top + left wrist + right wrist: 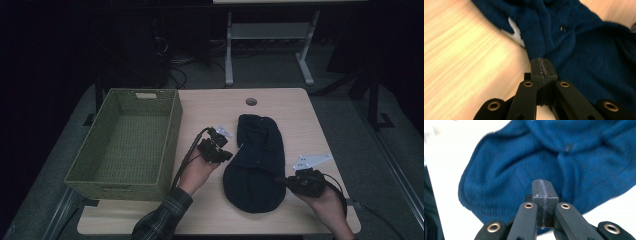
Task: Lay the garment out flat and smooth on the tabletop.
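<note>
The sweater (pixel 253 165) is dark blue knitted cloth, soft and matt, with a small dark button. The table (pixel 210 107) has a smooth, pale wood-grain top. The basket (pixel 172 131) is rough green wickerwork. The gripper jaws are matt black plastic with brass-coloured rivets.

A dim lab: bare wooden table (pixel 300 110), tangled floor cables (pixel 175 65), metal desk frame (pixel 230 50) behind.

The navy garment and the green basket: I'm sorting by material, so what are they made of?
The navy garment looks like soft knit fabric: fine ribbing and limp folds, matte. The green basket seems woven fibre or wicker-like strands, matte; which exactly is unclear.
</note>
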Demonstrator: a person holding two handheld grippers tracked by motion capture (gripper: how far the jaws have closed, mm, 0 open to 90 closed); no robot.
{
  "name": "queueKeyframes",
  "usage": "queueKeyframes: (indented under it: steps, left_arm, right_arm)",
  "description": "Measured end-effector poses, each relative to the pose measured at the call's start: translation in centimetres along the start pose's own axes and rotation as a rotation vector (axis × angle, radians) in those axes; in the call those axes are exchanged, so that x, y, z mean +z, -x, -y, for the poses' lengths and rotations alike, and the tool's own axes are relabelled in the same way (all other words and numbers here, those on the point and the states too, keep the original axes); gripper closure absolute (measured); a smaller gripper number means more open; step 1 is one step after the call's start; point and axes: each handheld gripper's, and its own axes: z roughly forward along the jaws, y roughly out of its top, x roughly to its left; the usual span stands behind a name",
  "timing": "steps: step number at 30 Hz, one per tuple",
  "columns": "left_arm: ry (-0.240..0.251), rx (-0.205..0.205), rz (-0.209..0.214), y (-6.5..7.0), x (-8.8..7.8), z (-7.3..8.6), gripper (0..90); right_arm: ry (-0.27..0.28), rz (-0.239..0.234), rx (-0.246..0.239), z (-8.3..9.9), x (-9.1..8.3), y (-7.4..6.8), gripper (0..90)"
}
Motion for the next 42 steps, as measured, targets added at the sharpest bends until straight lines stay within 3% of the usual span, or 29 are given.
queueKeyframes:
  steps: [3, 8, 12, 16, 20, 22, 25, 33, 34, 35, 37, 40, 42]
  left_arm:
    - [-0.005, 0.004, -0.022, -0.7, 0.9, -1.2, 89.9]
    - [0.015, -0.042, -0.021, -2.6, 3.0, -2.6, 89.9]
    - [0.002, -0.047, -0.030, -3.5, 4.8, -3.7, 90.0]
    - [-0.016, -0.067, -0.018, -4.2, 6.8, -4.4, 89.9]
    - [-0.067, -0.067, -0.028, -4.6, 8.9, -4.5, 90.0]
    - [-0.061, -0.083, -0.023, -4.8, 9.2, -4.5, 90.0]
    - [-0.081, -0.061, -0.064, -4.9, 9.2, -4.6, 90.0]
    - [-0.118, -0.048, -0.123, -6.0, 9.1, -5.1, 90.0]
    - [-0.134, -0.036, -0.161, -5.9, 9.0, -5.1, 90.0]
    - [-0.156, -0.001, -0.232, -6.0, 9.0, -5.0, 90.0]
    - [-0.135, -0.061, -0.180, -6.8, 8.6, -4.6, 90.0]
    - [-0.137, -0.084, -0.137, -7.1, 8.2, -4.2, 90.0]
    - [-0.101, -0.101, -0.086, -6.9, 7.8, -3.9, 90.0]
  right_arm:
    - [0.013, 0.033, -0.006, -0.9, 0.1, 0.7, 90.0]
    - [0.002, 0.066, 0.010, -1.3, 1.3, 2.1, 90.0]
    - [-0.006, 0.081, 0.032, -1.4, 1.9, 3.1, 90.0]
    - [-0.040, 0.089, 0.037, -1.2, 2.8, 3.3, 90.0]
    - [-0.080, 0.093, 0.036, -0.9, 3.5, 3.3, 90.0]
    - [-0.099, 0.095, 0.023, -0.8, 3.8, 3.2, 90.0]
    - [-0.113, 0.092, 0.019, -0.8, 3.9, 3.1, 90.0]
    - [-0.147, 0.088, 0.012, -0.3, 3.3, 3.7, 90.0]
    - [-0.147, 0.090, 0.014, -0.2, 3.2, 3.9, 90.0]
    - [-0.149, 0.098, 0.016, -0.2, 3.1, 4.0, 90.0]
    - [-0.151, 0.111, 0.028, 0.0, 2.8, 4.4, 90.0]
    - [-0.145, 0.105, 0.042, 0.2, 2.5, 4.9, 90.0]
    - [-0.146, 0.110, 0.040, 0.1, 2.6, 4.7, 90.0]
